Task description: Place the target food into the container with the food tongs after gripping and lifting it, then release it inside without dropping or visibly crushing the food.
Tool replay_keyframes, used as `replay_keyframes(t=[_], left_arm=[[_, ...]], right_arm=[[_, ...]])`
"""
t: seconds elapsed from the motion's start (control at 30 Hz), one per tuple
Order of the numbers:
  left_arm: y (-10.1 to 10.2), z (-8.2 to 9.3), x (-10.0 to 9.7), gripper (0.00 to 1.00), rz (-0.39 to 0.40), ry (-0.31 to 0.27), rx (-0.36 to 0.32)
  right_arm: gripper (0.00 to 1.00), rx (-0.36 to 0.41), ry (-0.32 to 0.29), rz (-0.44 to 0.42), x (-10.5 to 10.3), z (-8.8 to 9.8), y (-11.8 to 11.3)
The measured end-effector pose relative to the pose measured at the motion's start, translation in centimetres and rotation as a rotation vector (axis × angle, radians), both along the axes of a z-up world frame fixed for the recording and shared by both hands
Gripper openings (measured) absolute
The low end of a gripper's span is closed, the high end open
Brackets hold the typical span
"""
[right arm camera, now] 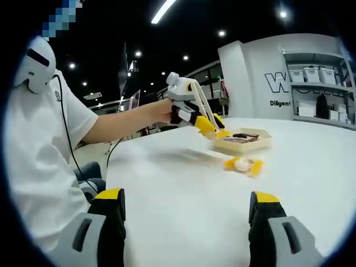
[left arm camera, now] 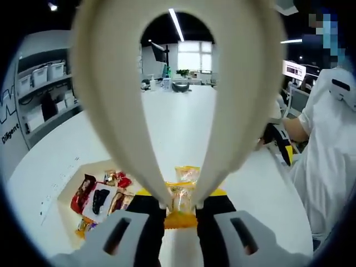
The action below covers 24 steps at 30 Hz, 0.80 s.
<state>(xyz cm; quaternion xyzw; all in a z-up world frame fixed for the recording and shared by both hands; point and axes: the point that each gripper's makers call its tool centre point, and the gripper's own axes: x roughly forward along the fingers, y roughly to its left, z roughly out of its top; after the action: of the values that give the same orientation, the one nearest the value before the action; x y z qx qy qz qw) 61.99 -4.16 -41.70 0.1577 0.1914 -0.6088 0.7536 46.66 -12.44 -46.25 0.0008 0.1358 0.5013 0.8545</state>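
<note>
Left gripper (left arm camera: 181,214) holds cream food tongs (left arm camera: 178,105) clamped between its jaws, the tong loop rising large across the left gripper view and the two tong tips converging low in the frame. Pinched between those tips is a snack in a clear wrapper with orange ends (left arm camera: 182,203), apparently lifted clear of the white tabletop (left arm camera: 183,133); wrapper looks uncrushed, as far as can be seen. A second, similar yellow-wrapped snack (left arm camera: 187,173) lies on the tabletop just beyond the held one. The container, a shallow tan tray (left arm camera: 69,219), sits to the left of the tong tips and already holds several wrapped snacks (left arm camera: 100,197) in red, white and dark wrappers. In the right gripper view, the left gripper (right arm camera: 192,114) and tongs (right arm camera: 204,111) hang close over the near edge of the tray (right arm camera: 242,142), and an orange-wrapped snack (right arm camera: 243,164) rests on the tabletop (right arm camera: 222,206) just in front of the tray. Right gripper (right arm camera: 186,222) hovers low over the tabletop well short of the tray, jaws spread wide, nothing between them. A person in a white shirt (right arm camera: 39,139) stands beside the tabletop. Judgement: grip and lift appear done; still to come are the carry sideways over the tray, the lowering, and a gentle opening of the tongs inside it. The snack is not yet in the tray.
</note>
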Motion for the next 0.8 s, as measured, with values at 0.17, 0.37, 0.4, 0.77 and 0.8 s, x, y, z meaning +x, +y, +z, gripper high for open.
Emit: replay_keyframes(t=[0.17, 0.37, 0.4, 0.77, 0.8], left_arm=[[-0.3, 0.9, 1.2, 0.18, 0.015, -0.016, -0.011], [-0.9, 1.2, 2.9, 0.18, 0.03, -0.025, -0.014], [-0.9, 1.2, 3.2, 0.18, 0.034, -0.026, -0.014], [-1.2, 0.4, 6.8, 0.18, 0.089, -0.018, -0.024], [-1.3, 0.3, 7.1, 0.18, 0.094, -0.016, -0.026]], right_arm=[[0.92, 0.001, -0.002, -0.003, 0.1, 0.1, -0.1], [0.92, 0.002, 0.0, -0.005, 0.2, 0.0, -0.3], [0.92, 0.003, 0.0, -0.004, 0.2, 0.0, -0.3], [0.92, 0.002, 0.01, -0.013, 0.3, -0.3, -0.6], [0.92, 0.001, 0.011, -0.014, 0.3, -0.4, -0.7]])
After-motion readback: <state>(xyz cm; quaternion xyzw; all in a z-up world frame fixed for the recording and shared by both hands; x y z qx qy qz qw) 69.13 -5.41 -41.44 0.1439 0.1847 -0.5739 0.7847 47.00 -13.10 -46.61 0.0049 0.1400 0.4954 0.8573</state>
